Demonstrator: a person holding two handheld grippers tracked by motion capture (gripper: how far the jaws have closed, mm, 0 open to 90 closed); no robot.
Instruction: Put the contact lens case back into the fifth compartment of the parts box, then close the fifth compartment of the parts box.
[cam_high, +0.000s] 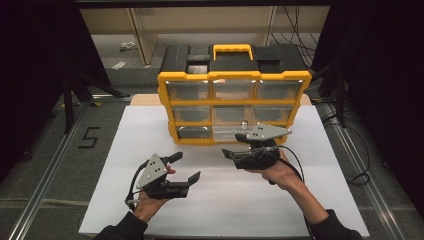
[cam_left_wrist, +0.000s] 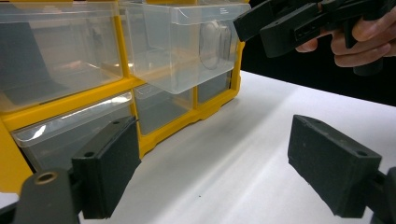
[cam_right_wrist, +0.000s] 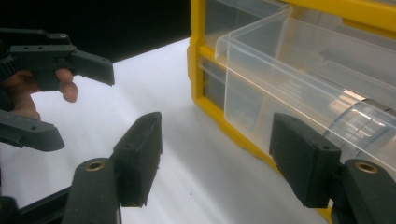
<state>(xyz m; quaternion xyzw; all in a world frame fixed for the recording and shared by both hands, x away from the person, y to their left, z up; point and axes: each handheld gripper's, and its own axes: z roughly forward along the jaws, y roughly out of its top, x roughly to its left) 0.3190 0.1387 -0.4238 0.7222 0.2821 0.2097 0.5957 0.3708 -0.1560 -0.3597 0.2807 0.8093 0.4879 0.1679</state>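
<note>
A yellow and black organiser (cam_high: 234, 77) with clear drawers stands at the back of the white table (cam_high: 150, 125). One clear drawer (cam_high: 227, 129) in its middle column is pulled out toward me; it also shows as the drawer (cam_left_wrist: 182, 51) and the drawer (cam_right_wrist: 299, 88). My right gripper (cam_high: 232, 145) hovers just in front of that drawer, open, with nothing between its jaws (cam_right_wrist: 215, 158). My left gripper (cam_high: 189, 166) is held lower and to the left, open wide and empty (cam_left_wrist: 215, 158). Each gripper view catches the other: right gripper (cam_left_wrist: 280, 23), left gripper (cam_right_wrist: 86, 107).
The organiser's other drawers (cam_left_wrist: 60, 51) are pushed in. Bare white tabletop (cam_high: 225, 200) lies in front of both hands. Dark floor with a rail and a marked "5" (cam_high: 89, 137) runs along the left; cables (cam_high: 350, 150) trail on the right.
</note>
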